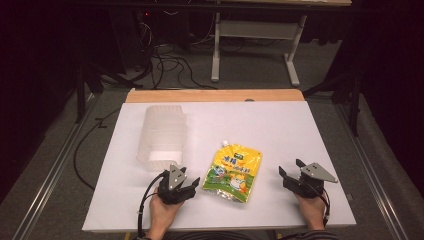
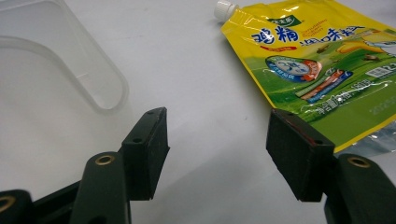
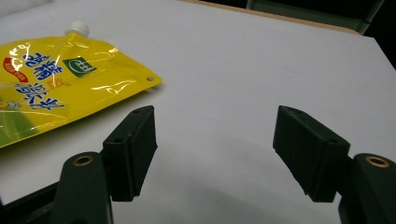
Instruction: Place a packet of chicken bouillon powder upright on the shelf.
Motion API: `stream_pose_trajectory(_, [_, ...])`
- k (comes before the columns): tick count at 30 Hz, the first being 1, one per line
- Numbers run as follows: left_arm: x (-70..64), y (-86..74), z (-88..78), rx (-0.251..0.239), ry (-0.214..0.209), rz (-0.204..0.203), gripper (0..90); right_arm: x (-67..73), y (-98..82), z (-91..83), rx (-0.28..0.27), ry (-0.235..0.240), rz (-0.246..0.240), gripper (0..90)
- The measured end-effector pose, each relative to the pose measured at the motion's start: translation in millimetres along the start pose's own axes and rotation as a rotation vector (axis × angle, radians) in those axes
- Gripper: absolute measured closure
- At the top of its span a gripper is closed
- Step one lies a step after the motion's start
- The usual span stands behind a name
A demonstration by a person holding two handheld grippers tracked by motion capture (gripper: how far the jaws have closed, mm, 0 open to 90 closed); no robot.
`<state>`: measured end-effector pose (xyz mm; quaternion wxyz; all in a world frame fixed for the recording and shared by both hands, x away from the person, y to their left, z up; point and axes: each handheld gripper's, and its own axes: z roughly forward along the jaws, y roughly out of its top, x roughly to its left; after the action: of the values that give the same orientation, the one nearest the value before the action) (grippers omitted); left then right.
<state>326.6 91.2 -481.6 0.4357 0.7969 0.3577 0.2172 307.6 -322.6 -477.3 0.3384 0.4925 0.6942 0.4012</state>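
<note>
yellow pouch (image 1: 233,171) flat on table, spout end away

1. The yellow-green spouted pouch (image 2: 322,70) is cut off at the right edge of the left gripper view, and at the left edge of the right gripper view.
2. The translucent plastic container (image 2: 51,60) is cropped at the left.
3. The pouch's small print is blurred.

Parted jaws, yellow pouch (image 3: 56,88), white table (image 3: 261,70)
</note>
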Motion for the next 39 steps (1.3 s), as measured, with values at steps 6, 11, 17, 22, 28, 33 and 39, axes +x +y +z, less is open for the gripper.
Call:
stream_pose_trajectory(6, [-3.9, 5.2, -0.1, -0.015, -0.042, -0.023, 38.3, 0.3, 0.2, 0.3, 0.000, 0.000, -0.008, 30.6])
stream_pose_trajectory(11, [-6.1, 13.4, -1.9, -0.016, -0.055, -0.012, 37.6, -0.3, 0.2, 0.3, -0.002, -0.001, -0.009, 30.6])
stream_pose_trajectory(17, [-5.2, 17.8, -2.0, -0.017, -0.081, -0.035, 37.5, 0.5, 0.2, 0.3, 0.003, -0.001, -0.005, 30.6])
stream_pose_trajectory(22, [-6.5, 25.0, -0.6, -0.012, -0.097, -0.032, 37.6, 0.1, 0.2, 0.3, 0.002, -0.002, -0.005, 30.6])
stream_pose_trajectory(28, [-5.5, 30.6, 6.1, 0.019, -0.142, -0.064, 37.1, 0.4, 0.2, 0.3, 0.003, -0.002, -0.004, 30.6])
stream_pose_trajectory(33, [-6.5, 38.7, 7.1, 0.021, -0.147, -0.059, 36.9, 0.4, 0.2, 0.2, 0.002, -0.002, -0.008, 30.6])
stream_pose_trajectory(39, [-8.5, 50.0, 15.6, 0.038, -0.156, -0.072, 36.0, 0.6, 0.2, 0.4, 0.001, -0.004, -0.012, 30.6])
